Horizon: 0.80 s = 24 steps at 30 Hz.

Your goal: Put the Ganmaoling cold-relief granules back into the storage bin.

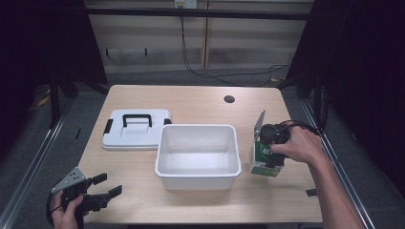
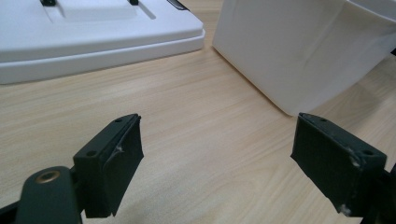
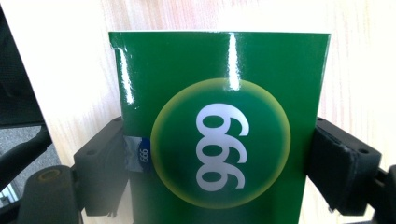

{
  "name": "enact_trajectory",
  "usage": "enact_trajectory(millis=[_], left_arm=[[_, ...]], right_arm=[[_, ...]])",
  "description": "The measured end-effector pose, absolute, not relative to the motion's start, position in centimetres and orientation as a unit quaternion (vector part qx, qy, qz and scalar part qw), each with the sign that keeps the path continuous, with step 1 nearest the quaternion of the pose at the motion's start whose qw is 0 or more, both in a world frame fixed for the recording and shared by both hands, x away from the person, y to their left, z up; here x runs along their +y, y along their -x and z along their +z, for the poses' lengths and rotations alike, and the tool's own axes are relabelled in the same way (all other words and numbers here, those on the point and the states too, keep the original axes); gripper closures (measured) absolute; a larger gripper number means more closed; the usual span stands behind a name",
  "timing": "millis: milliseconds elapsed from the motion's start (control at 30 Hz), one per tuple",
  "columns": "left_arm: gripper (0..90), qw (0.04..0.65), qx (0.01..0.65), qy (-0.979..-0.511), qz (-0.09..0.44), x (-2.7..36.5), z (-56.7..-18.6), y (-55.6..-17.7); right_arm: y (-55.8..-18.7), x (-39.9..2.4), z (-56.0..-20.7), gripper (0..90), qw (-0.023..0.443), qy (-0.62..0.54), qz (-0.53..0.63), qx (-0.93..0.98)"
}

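Pale wood grain covered the worktop (image 1: 200, 102), which had a small round hole (image 1: 229, 99) near its far edge and was flanked by dark framing, with a cable hanging down the wall panels behind. At the middle of the worktop an open white tub (image 1: 198, 155) was seen, with nothing visible inside it. Just beside its far left corner a white lid (image 1: 136, 130) with a black handle and black clips was laid flat.

To the right of the tub, near but apart from it, a green box (image 1: 264, 160) was stood on the worktop. It was gripped from above by the right tongs (image 1: 273, 143), held in the person's right hand (image 1: 298, 143). In the right gripper view the box (image 3: 219, 126) was seen clamped between the two black jaws, one pressed on each side edge. On its green face a round, yellow-rimmed badge was printed with the white figures "999", seen upside down as "666" from that camera. A small blue tab at one edge carried the same figures in tiny print.

The left tongs (image 1: 102, 188) were held low at the near left corner of the worktop, well apart from the box. In the left gripper view their jaws were spread wide over bare wood, with nothing between them, and the lid (image 2: 93, 37) and the tub wall (image 2: 299, 51) were seen ahead.
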<state>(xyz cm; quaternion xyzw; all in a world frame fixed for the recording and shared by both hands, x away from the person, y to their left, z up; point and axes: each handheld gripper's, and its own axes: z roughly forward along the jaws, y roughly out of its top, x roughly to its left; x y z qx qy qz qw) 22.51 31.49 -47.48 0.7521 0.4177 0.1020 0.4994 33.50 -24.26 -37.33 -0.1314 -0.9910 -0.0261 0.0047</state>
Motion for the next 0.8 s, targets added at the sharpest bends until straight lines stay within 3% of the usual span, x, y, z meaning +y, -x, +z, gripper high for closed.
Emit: enact_trajectory(millis=[800], left_arm=[[15.8, 0.499, 0.415, -0.754, 0.099, 31.5, -47.5, -22.5]], right_arm=[[-32.8, -24.2, -30.8, 16.1, -0.006, 0.129, -0.019, -0.991]])
